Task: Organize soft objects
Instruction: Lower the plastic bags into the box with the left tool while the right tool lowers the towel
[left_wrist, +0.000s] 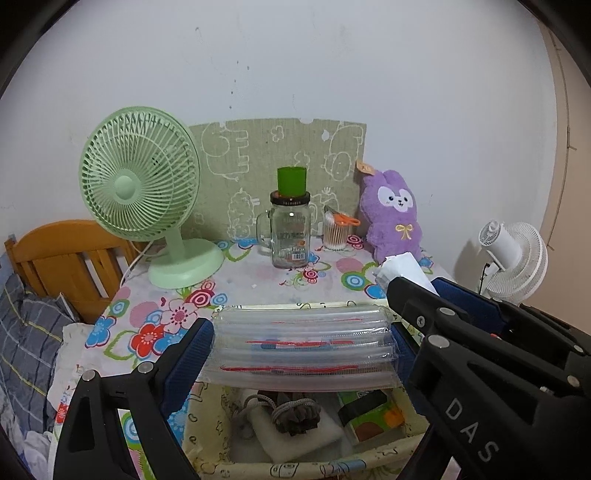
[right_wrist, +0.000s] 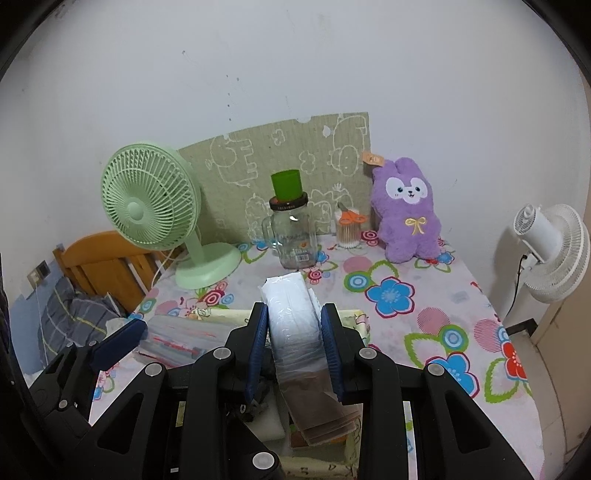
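Observation:
My left gripper is shut on a clear air-cushion pack with red lines, its blue pads pressing both ends. The pack hangs over a cream fabric basket that holds a grey knitted piece, white foam and a green-orange box. My right gripper is shut on a white plastic-wrapped packet, just right of the left one and above the same basket. In the left wrist view the right gripper shows at the right with the packet. A purple plush rabbit sits upright at the back right of the table.
On the floral tablecloth stand a green fan, a glass mug jar with a green cup on top and a cotton swab holder with orange scissors. A wooden headboard and bedding lie left; a white fan stands right.

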